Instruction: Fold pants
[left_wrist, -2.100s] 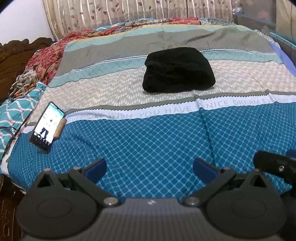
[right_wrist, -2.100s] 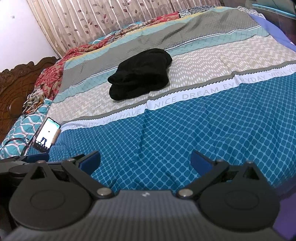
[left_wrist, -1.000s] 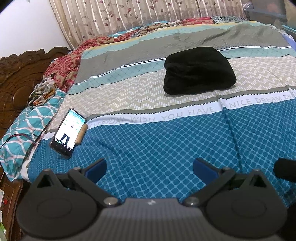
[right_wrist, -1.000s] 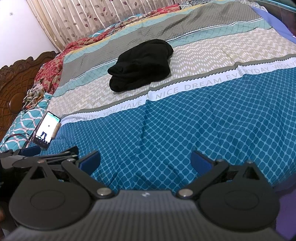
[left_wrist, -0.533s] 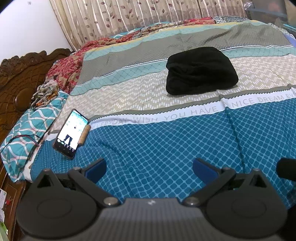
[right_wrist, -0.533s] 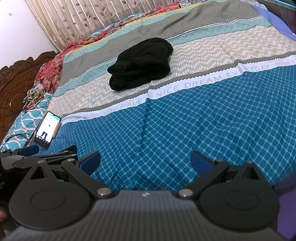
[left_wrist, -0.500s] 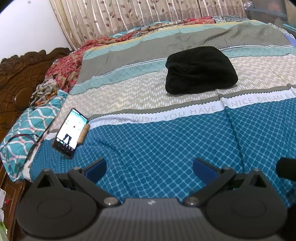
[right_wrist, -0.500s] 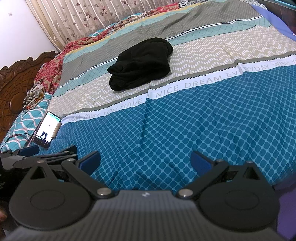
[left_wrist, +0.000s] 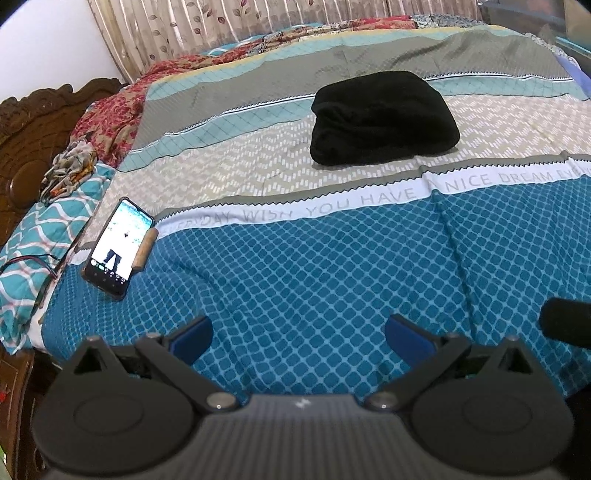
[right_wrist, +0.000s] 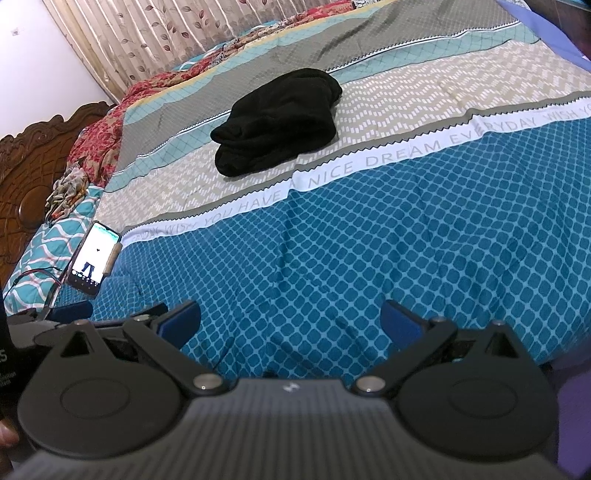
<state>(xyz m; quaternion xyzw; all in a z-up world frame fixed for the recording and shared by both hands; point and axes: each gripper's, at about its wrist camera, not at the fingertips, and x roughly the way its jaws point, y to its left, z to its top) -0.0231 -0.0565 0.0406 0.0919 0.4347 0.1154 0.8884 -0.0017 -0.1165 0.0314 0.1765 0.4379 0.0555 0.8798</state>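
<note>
Already folded, black pants (left_wrist: 382, 118) sit as a compact bundle on the beige band of the bedspread (left_wrist: 314, 280), well apart from both grippers.

Over the past two seconds the bundle has kept its shape while both views drew slightly back; left gripper (left_wrist: 299, 334) and right gripper (right_wrist: 290, 321) hang over the blue section, jaws wide apart and empty, suggesting the folding is finished. A lit phone (left_wrist: 118, 246) lies near the left edge.
</note>
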